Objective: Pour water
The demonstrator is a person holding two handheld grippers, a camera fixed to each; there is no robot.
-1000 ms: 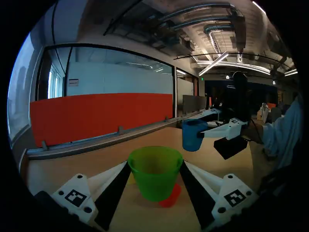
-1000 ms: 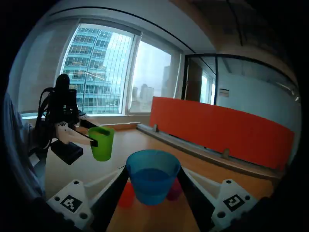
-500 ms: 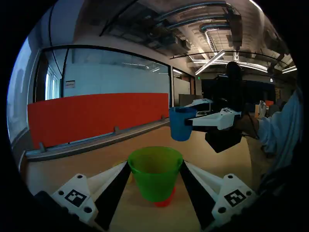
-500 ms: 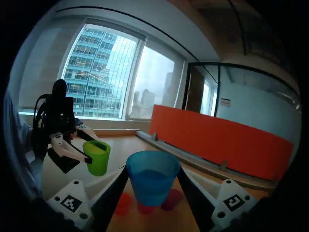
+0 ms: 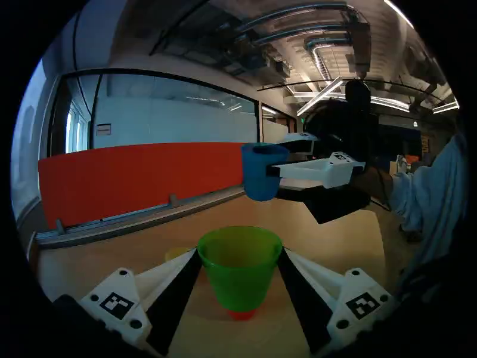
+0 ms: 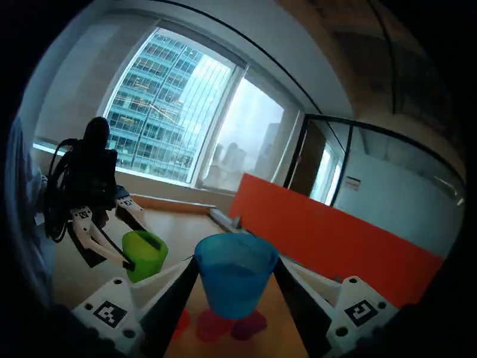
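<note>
The left gripper (image 5: 238, 255) clamps the green cup (image 5: 239, 274) upright between its jaws, above the counter (image 5: 340, 238). The right gripper (image 6: 237, 265) clamps the blue cup (image 6: 235, 289), with water inside, between its jaws, higher than the green cup

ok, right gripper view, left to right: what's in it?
left gripper holding the green cup → blue cup → orange panel
</note>
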